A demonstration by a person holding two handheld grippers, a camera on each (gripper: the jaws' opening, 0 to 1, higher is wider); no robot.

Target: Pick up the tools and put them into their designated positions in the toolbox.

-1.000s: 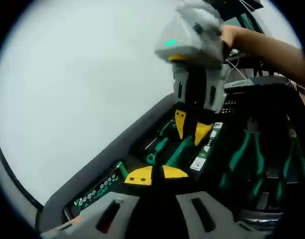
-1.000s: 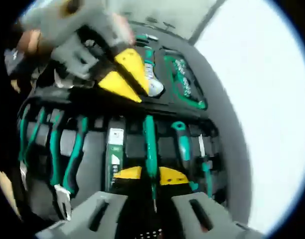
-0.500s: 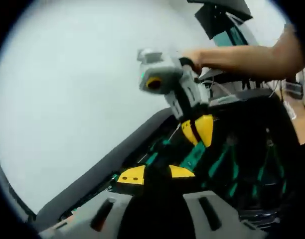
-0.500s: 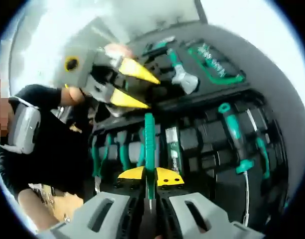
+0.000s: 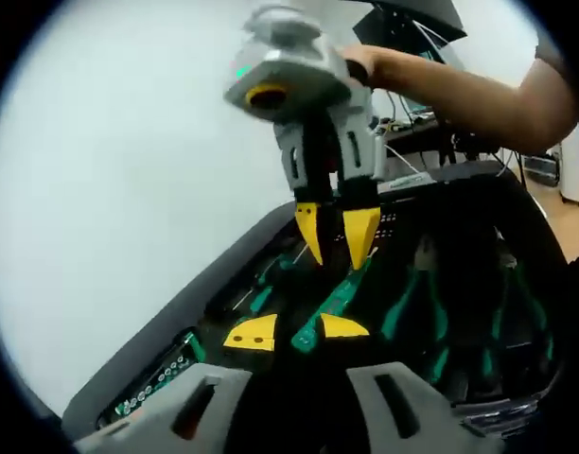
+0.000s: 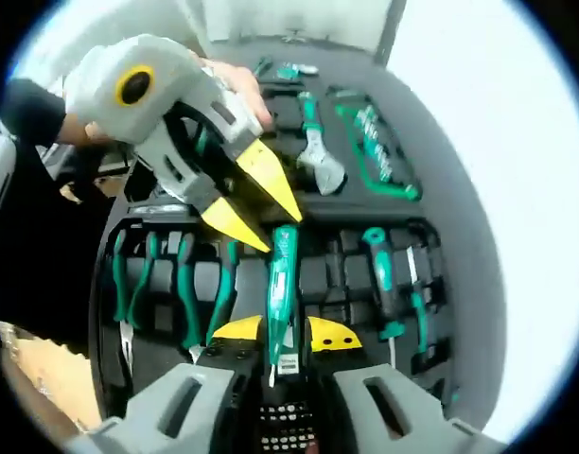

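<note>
The open black toolbox (image 6: 431,236) (image 5: 223,274) lies on a white table. My right gripper (image 6: 285,333) (image 5: 335,232) is shut on a slim green screwdriver (image 6: 282,284) (image 5: 335,295), held above the foam slots. The tool's far end reaches between the yellow fingers (image 6: 271,184) of my left gripper (image 5: 297,331) (image 6: 275,227). That gripper stands open around the end, and I cannot tell if it touches. Green-handled pliers (image 6: 181,293) (image 5: 417,307) and two screwdrivers (image 6: 379,274) sit in their slots.
An adjustable wrench (image 6: 318,161) and a green bit holder (image 6: 375,151) lie in the toolbox's far half. White tabletop (image 5: 129,170) surrounds the case. The person's arm (image 5: 469,90) reaches in over the box, with dark equipment behind it.
The left jaws have opened wider than a second ago. The right gripper has swung round with the screwdriver, whose free end now lies between the left fingers.
</note>
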